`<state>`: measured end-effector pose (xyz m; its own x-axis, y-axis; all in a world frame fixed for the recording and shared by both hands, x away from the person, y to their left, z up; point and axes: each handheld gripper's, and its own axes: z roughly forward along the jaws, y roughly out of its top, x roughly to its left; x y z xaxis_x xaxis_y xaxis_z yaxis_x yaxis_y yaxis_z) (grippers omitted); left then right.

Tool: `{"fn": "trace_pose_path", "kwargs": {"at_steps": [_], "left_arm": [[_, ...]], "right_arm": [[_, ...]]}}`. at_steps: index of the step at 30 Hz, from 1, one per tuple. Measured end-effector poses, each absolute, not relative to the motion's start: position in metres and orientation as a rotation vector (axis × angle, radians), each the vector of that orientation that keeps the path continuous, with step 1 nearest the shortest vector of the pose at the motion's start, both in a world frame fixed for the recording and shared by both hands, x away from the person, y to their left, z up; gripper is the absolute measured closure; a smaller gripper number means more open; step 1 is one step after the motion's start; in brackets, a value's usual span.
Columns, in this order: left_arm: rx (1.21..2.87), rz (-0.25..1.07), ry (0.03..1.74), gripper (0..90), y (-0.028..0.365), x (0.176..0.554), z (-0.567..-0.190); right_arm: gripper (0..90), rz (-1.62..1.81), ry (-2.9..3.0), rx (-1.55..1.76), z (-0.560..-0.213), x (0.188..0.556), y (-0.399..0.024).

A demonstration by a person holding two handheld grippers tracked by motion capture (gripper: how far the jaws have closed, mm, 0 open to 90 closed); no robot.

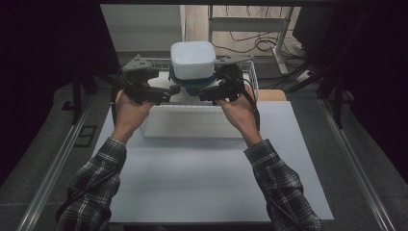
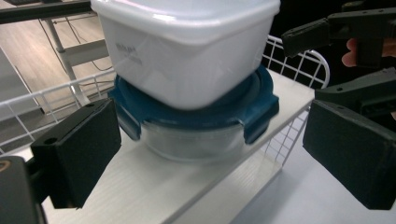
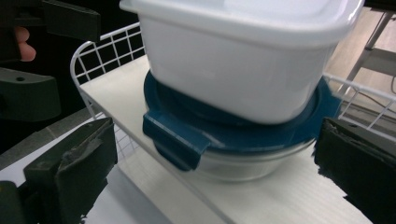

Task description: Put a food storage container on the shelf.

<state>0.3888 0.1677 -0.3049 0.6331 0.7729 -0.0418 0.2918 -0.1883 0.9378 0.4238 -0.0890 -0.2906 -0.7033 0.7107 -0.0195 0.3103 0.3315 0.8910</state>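
Nearest the person, two plaid sleeves (image 1: 96, 183) reach forward over the pale counter (image 1: 211, 178). The left gripper (image 1: 166, 94) and the right gripper (image 1: 207, 94) both have their jaws spread apart, one on each side of a stack and not touching it. The stack stands on a white shelf (image 2: 154, 186) with a wire rail (image 2: 299, 60) at the counter's far edge. At the bottom is a round glass bowl (image 3: 233, 168), upright, contents not discernible, closed by a blue clip lid (image 3: 187, 135). A white square tub (image 1: 193, 59) rests on that lid, upright, its own lid on.
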Motion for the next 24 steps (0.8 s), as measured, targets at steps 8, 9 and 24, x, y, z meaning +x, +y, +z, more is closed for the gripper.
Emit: {"fn": "trace_pose_path", "kwargs": {"at_steps": [8, 9, 24], "left_arm": [[1.757, 0.541, 0.843, 3.5, 0.169, 0.378, -0.319], [1.758, 0.542, 0.841, 3.5, 0.169, 0.377, -0.321], [1.799, 0.522, 0.844, 5.0, 0.161, 0.360, -0.359]], "right_arm": [[0.0, 1.336, 2.234, 0.908, -0.307, 0.420, -0.091], [0.0, 1.338, 2.237, 0.905, -0.309, 0.419, -0.092], [0.0, 1.343, 2.264, 0.856, -0.338, 0.403, -0.105]]}}
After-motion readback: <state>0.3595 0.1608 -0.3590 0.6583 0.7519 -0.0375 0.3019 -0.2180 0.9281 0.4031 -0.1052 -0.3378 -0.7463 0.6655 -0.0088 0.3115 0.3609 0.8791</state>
